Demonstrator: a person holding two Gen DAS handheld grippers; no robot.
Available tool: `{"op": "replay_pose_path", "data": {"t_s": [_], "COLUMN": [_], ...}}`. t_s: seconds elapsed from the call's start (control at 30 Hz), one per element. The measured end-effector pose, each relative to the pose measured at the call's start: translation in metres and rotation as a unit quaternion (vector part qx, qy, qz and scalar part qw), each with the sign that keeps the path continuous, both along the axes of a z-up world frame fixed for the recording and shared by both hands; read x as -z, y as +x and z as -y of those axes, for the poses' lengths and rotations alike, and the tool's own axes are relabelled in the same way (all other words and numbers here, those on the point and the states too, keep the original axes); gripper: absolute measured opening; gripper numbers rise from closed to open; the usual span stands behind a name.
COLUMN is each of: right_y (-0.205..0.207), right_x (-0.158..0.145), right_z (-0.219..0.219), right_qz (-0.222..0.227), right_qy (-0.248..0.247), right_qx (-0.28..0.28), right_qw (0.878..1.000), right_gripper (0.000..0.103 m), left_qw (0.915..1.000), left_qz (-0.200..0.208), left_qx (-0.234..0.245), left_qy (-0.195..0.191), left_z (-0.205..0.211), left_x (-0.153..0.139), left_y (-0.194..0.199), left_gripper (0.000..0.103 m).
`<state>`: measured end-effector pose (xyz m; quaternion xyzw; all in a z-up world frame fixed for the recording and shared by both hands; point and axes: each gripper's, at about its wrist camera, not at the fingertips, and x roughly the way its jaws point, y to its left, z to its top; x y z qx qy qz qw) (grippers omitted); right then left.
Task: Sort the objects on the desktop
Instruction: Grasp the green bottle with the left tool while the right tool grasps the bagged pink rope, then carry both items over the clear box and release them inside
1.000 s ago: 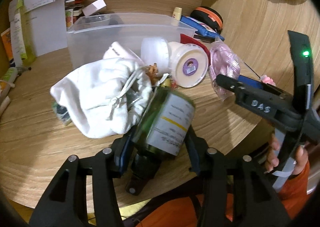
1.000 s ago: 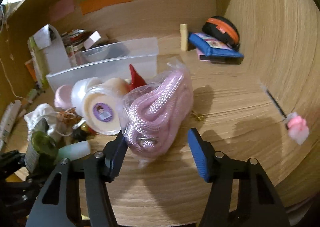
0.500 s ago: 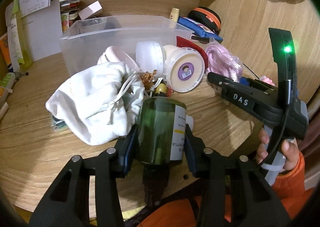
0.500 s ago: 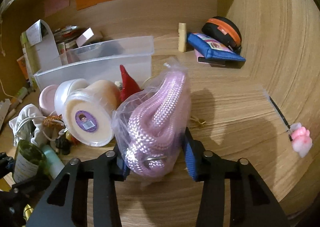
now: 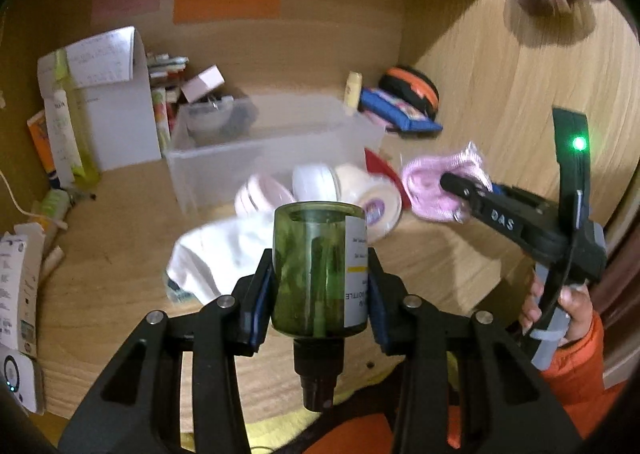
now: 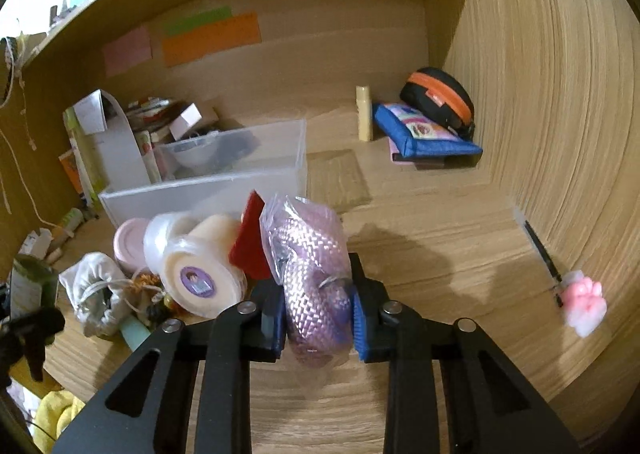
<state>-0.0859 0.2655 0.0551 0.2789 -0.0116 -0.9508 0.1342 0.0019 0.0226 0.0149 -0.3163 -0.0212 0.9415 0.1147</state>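
Wooden desk alcove: light oak-grain top, matching back wall and right side wall. Pink, green and orange paper strips stuck on the back wall.

Left gripper: blue-padded fingers clamped on a dark green glass bottle with a white label. Bottle is held with its black neck pointing back toward the camera and its flat base facing forward, clear of the desk. Jaws narrowing slightly, pads pressing both sides of the bottle.

Right gripper: jaws closing, blue pads pressed on a clear plastic bag of coiled pink braided rope. The bag bulges above and below the pads. In the left wrist view this gripper sits to the right, held by a hand in an orange sleeve.

Ahead of both grippers: translucent rectangular plastic bin. Between bin and grippers, a pile: round cream tub with a purple sticker on its lid, white lidded tub and pink lidded tub just left of it, a red piece behind it, white drawstring cloth pouch further left.

Far right corner: blue zip pouch with a black-and-orange case behind it; pale yellow tube upright beside them. Pen with a pink paw-shaped topper lies right of the right gripper.
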Motion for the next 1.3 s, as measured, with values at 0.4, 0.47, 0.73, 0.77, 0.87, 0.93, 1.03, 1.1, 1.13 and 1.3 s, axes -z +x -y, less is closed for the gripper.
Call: {"op": "replay_pose_path", "data": {"t_s": [0.4,0.47,0.73,0.77,0.87,0.93,1.03,1.1,1.13,1.3], "right_y": [-0.013,-0.015,-0.028,-0.031,-0.041,-0.048,-0.059,-0.066,-0.069,-0.087], "right_x": [-0.045,-0.053,-0.085,-0.087,-0.091,-0.093,-0.097,-0.099,-0.1,-0.098], "right_z": [0.003,0.004,0.011,0.013,0.019,0.024,0.033,0.039,0.042,0.058], "right_qz": [-0.037,-0.045,-0.073,-0.073,-0.078,-0.081,-0.081,-0.083,-0.083,-0.075], "right_qy": [-0.003,0.002,0.008,0.008,0.014,0.018,0.016,0.017,0.016,0.019], "right_qx": [-0.022,-0.023,-0.032,-0.035,-0.04,-0.046,-0.059,-0.064,-0.067,-0.088], "right_qw": [0.999,0.999,0.997,0.997,0.996,0.996,0.995,0.994,0.994,0.993], "right_gripper": [0.023,0.023,0.023,0.023,0.023,0.023,0.023,0.023,0.023,0.023], "left_qw": [0.9988,0.9986,0.9986,0.9987,0.9986,0.9983,0.998,0.9978,0.9978,0.9985], "left_qz": [-0.041,-0.044,-0.042,-0.04,-0.041,-0.044,-0.044,-0.042,-0.041,-0.018], "left_qx": [-0.02,-0.024,-0.032,-0.03,-0.033,-0.038,-0.044,-0.05,-0.051,-0.05], "left_qy": [-0.016,-0.015,0.002,0.007,0.008,0.006,0.008,0.007,0.007,0.013], "left_z": [0.009,0.014,0.035,0.038,0.043,0.046,0.052,0.056,0.057,0.063], "left_x": [-0.022,-0.028,-0.051,-0.054,-0.062,-0.067,-0.072,-0.074,-0.074,-0.068], "left_y": [-0.03,-0.04,-0.074,-0.079,-0.091,-0.099,-0.113,-0.123,-0.127,-0.152], "left_gripper": [0.041,0.041,0.041,0.041,0.041,0.041,0.041,0.041,0.041,0.041]}}
